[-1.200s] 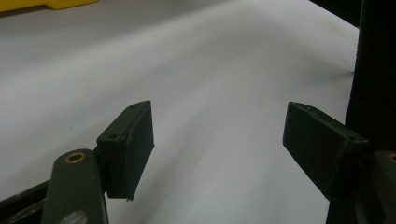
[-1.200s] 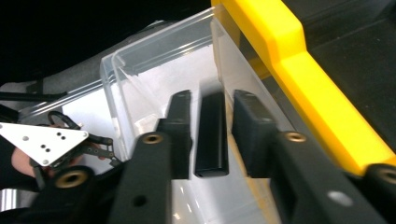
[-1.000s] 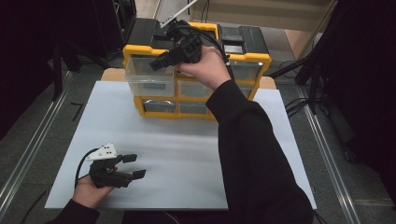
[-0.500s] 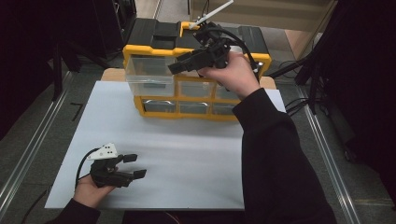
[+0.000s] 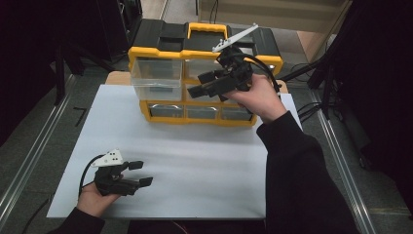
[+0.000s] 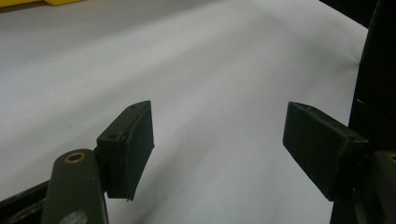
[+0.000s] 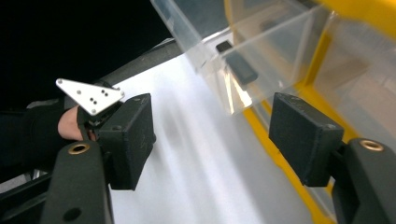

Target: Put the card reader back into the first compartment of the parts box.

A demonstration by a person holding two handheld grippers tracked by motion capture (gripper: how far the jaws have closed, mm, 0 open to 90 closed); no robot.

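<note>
Right gripper view: small dark part inside pulled-out clear drawer, right gripper open, empty.

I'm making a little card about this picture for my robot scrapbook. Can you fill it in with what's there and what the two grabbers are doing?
place: white table top
main thing: yellow organizer with clear drawers, at the far edge
pulled-out drawer: top left, sticking out toward the person
in that drawer: a small dark piece
right gripper: held up in front of the organizer, jaws have just been opening, nothing between them
left gripper: low over the near left of the table top, jaws open, holding nothing
</note>
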